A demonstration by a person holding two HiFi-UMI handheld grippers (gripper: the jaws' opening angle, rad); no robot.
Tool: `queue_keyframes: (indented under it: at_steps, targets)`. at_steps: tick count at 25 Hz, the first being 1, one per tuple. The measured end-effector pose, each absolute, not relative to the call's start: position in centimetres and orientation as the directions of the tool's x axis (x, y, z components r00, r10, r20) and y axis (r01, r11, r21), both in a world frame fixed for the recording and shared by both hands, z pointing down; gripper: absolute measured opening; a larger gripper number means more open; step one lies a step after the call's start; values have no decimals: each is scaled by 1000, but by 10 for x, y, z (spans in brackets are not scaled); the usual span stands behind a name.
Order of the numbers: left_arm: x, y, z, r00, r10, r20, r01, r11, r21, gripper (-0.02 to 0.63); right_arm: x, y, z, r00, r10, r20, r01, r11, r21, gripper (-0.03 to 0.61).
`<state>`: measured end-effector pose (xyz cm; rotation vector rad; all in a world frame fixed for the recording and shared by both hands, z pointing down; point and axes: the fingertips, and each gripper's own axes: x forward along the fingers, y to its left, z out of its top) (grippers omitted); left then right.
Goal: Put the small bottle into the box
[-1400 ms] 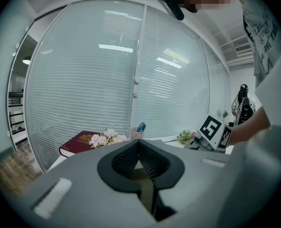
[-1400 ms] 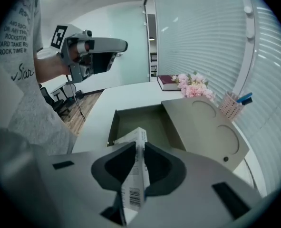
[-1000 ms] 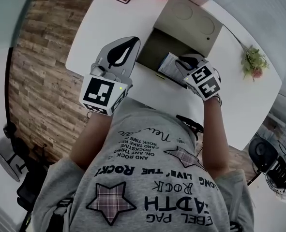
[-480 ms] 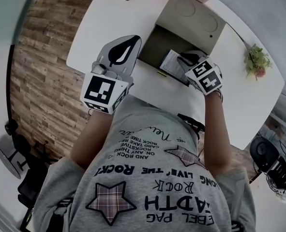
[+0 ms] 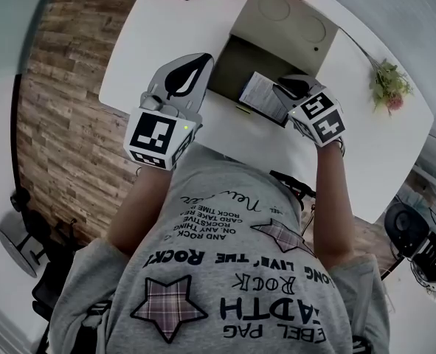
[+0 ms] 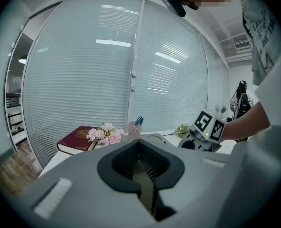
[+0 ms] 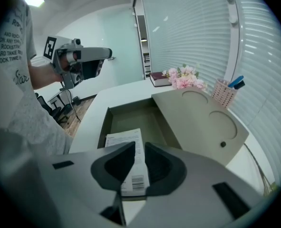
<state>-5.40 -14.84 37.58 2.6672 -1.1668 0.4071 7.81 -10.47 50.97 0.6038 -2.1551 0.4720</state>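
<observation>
Small bottle (image 7: 123, 137) held in right hand-held gripper (image 7: 140, 143) over box (image 7: 105, 122).

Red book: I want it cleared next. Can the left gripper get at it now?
Probably yes: only bare table lies between the left gripper and the red book, though its shut jaws must open first.

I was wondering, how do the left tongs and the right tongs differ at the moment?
The left tongs are shut on nothing, while the right tongs grip the small bottle, white with a printed label. The left tongs point nearly level, off to the side of the box; the right tongs tilt down over the open box. Both are the same grey make.
</observation>
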Motion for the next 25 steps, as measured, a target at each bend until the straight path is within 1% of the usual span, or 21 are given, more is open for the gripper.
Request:
queue_keyframes:
  at_steps: [6,11,15,19,21,22,24,25]
  targets:
    - [-49,-147,381,666,-670,328,-722,-689,61,11,91,-89,496,-554,-287,782,-595,793,-131,66]
    - [-48,-148,397,675,-651,348,-702,-712,28,11,105,-71,496,-534,-297,792,-623,771,-132,66]
    - [-51,-145,410,683,-630,369,-689,-723,42,11,111,-54,499,-528,-280,802,-633,759,-152,66]
    - [-54,-142,428,720,-573,392,-652,-752,98,12,113,-39,502,-531,-254,808,-631,756,-177,69]
    - [-59,-142,438,726,-552,411,-639,-762,104,18,112,-30,505,-533,-229,815,-629,752,-200,89]
    - [-61,-142,443,726,-541,424,-633,-767,106,29,112,-26,508,-532,-214,819,-626,750,-211,102]
    - [-65,-141,455,739,-507,445,-617,-774,143,73,111,-18,513,-525,-187,830,-620,752,-223,121]
    - [-67,-140,460,751,-483,451,-605,-777,175,116,111,-15,515,-520,-175,836,-617,754,-226,126]
